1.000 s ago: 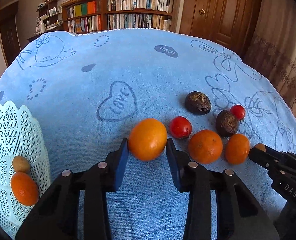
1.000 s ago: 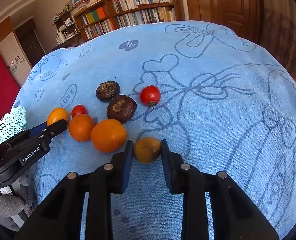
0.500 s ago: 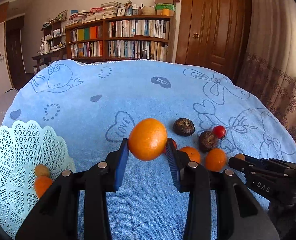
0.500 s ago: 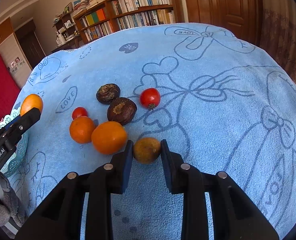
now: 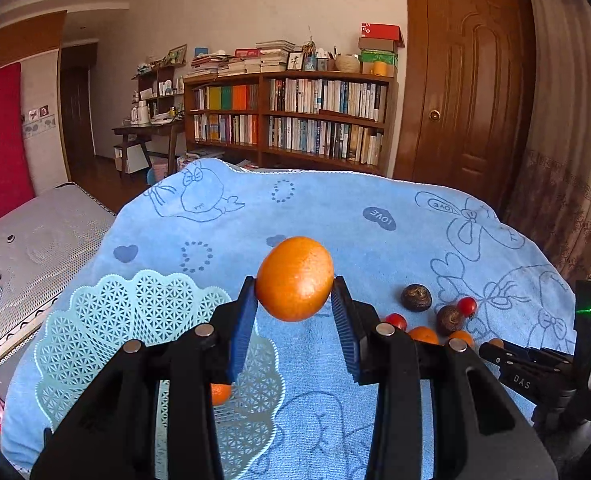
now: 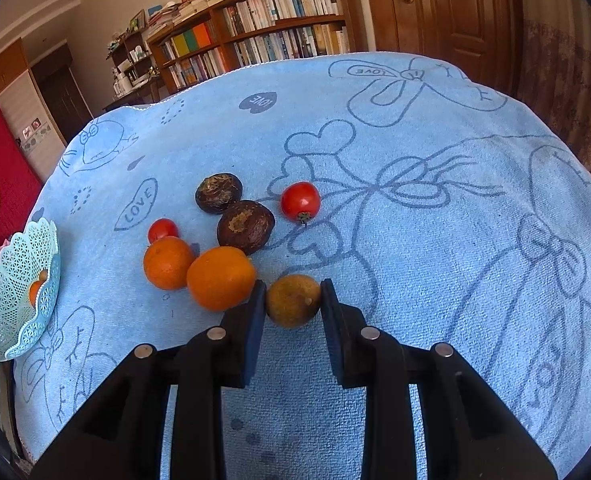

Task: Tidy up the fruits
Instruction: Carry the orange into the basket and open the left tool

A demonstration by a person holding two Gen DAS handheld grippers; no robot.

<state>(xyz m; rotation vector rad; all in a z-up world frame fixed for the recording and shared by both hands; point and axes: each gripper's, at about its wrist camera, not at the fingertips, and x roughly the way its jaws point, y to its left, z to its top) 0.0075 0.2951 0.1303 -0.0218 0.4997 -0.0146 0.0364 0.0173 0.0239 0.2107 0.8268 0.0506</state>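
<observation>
Left wrist view: left gripper (image 5: 294,304) clamped on orange (image 5: 294,279), held in air at 1 o'clock of mesh basket (image 5: 107,320); one orange fruit already inside.

Right wrist view: right gripper (image 6: 293,302) clamped on brownish citrus (image 6: 292,300) resting on blue towel (image 6: 435,240); six fruits left at 11 o'clock.

This is a lived-in home room: a wooden bookcase (image 5: 291,116) crammed with books, a panelled wooden door (image 5: 467,88), a patterned curtain (image 5: 567,160), a mattress (image 5: 39,240), and a cartoon-printed blue towel (image 6: 375,160).
</observation>
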